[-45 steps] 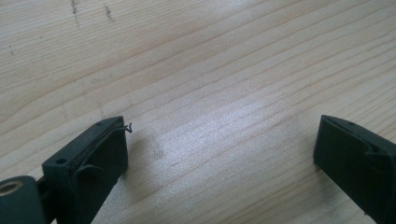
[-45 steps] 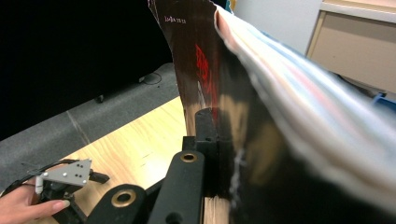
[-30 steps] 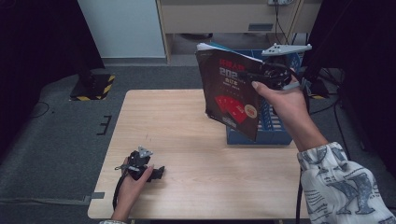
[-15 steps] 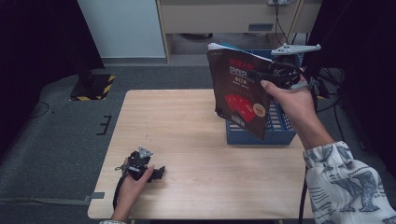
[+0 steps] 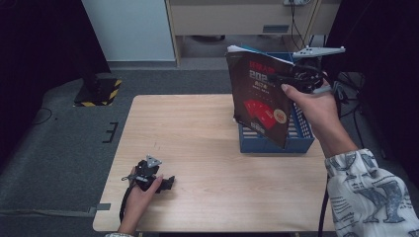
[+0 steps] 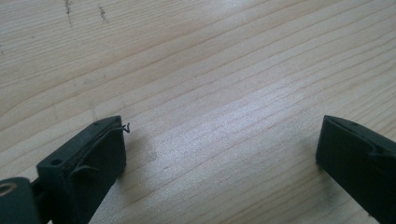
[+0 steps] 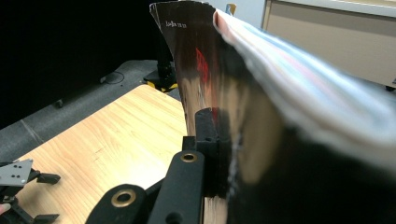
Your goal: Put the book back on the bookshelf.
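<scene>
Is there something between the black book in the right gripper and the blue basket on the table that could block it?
Nothing visible blocks it. The right gripper holds the book upright over the blue basket, whose front part looks free. The left gripper rests far away on the table.

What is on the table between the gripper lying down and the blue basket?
Nothing. In the high view, only bare wood stretches from the left gripper to the blue basket.

Even overhead light is brightening the table (image 5: 217,143) while the room's edges are sinking into darkness; glare is streaking the book (image 7: 219,70) cover, its close pages blurring badly
</scene>
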{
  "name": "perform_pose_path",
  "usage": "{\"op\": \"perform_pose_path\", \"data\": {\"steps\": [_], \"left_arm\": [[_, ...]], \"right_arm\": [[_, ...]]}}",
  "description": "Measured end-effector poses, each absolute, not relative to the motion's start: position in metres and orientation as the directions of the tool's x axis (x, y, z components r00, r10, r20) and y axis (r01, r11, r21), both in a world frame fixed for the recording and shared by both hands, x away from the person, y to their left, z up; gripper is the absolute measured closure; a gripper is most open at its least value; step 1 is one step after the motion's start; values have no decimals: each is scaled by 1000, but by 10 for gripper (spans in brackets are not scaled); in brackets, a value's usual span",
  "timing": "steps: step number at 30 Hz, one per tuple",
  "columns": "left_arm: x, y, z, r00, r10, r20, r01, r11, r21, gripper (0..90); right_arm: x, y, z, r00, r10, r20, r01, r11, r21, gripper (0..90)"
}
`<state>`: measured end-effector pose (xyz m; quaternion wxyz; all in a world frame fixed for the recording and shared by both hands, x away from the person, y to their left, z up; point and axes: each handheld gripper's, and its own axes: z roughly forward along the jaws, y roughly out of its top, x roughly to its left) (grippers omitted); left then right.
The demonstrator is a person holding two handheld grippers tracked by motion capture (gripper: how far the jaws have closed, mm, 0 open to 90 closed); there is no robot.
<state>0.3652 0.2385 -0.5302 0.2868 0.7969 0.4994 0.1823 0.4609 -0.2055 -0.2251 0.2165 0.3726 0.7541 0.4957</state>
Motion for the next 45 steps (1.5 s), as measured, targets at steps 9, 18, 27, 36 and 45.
{"op": "perform_pose_path", "data": {"steps": [9,18,27,36,45], "left_arm": [[365,238,-531,434,901,4,690,-336,641,5],[365,238,-531,435,900,4,690,-336,641,4],[365,238,-531,434,901,4,688,-335,643,2],[365,238,-531,434,901,5,688,-335,644,0],[365,238,-531,434,901,4,687,-334,645,0]], "right_arm": [[461,-222,-221,-596,801,51,367,216,905,871],[464,-232,-217,-574,817,57,388,210,898,871],[464,-244,-216,-547,835,55,397,201,895,871],[462,-256,-215,-524,850,49,388,187,902,871],[458,-269,-216,-497,867,39,387,181,904,871]]}}
